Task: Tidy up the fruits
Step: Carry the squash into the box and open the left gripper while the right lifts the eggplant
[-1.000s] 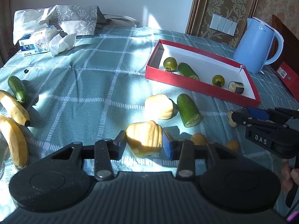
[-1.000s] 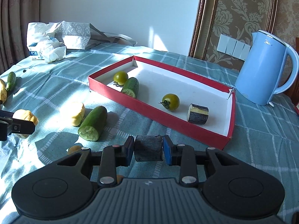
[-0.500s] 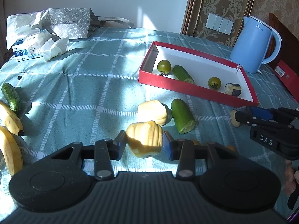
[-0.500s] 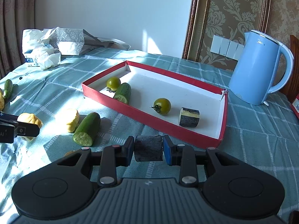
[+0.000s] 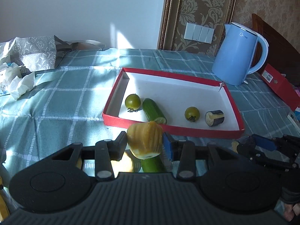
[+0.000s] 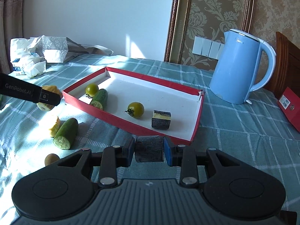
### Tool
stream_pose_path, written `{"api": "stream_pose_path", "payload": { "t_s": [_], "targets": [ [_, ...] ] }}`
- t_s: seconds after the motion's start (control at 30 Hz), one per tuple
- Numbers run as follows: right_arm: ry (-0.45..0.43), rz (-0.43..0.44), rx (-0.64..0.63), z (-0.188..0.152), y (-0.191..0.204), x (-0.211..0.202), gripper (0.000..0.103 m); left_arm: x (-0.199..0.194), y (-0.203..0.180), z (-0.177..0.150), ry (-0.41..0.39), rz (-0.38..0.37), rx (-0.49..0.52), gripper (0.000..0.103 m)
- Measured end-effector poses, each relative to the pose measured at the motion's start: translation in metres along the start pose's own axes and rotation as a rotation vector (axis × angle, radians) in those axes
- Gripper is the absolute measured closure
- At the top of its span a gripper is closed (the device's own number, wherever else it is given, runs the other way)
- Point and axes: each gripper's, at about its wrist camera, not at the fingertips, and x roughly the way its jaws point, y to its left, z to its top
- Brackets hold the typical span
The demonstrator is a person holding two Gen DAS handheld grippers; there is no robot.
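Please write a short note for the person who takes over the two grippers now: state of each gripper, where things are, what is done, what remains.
Left gripper: shut on yellow squash piece, near the red tray.
Right gripper: shut on dark eggplant piece, at the tray's near edge.
Done, in tray: two green tomatoes, cucumber half, eggplant piece.
Left: both held pieces; on the cloth a cucumber half, a squash piece, a small brown fruit.

Red tray (image 5: 187, 131) with white floor, teal checked tablecloth (image 5: 65, 103), light-blue kettle (image 5: 236, 60).

The left black two-finger tool (image 5: 144, 146) grips a ribbed yellow squash piece (image 5: 144, 140); the right black two-finger tool (image 6: 149, 149) clamps a dark round eggplant chunk (image 6: 149, 148).
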Motion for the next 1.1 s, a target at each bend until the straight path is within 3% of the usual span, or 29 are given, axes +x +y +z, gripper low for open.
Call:
{"api": "stream_pose_path", "payload": {
  "t_s": [0.37,0.7,1.1],
  "targets": [
    [0.021,-0.064,0.058,-0.006,-0.039,0.001,0.071,0.079,-0.041,0.049,0.020,-0.032,0.062,0.065],
    [0.038,-0.097,0.062,-0.014,-0.056,0.000,0.071,0.148,-0.045,0.060,0.098,0.000,0.063,0.065],
    [0.049,-0.079,0.044,-0.012,-0.056,0.008,0.071,0.167,-0.051,0.054,0.119,0.019,0.097,0.063]
  ]
}}
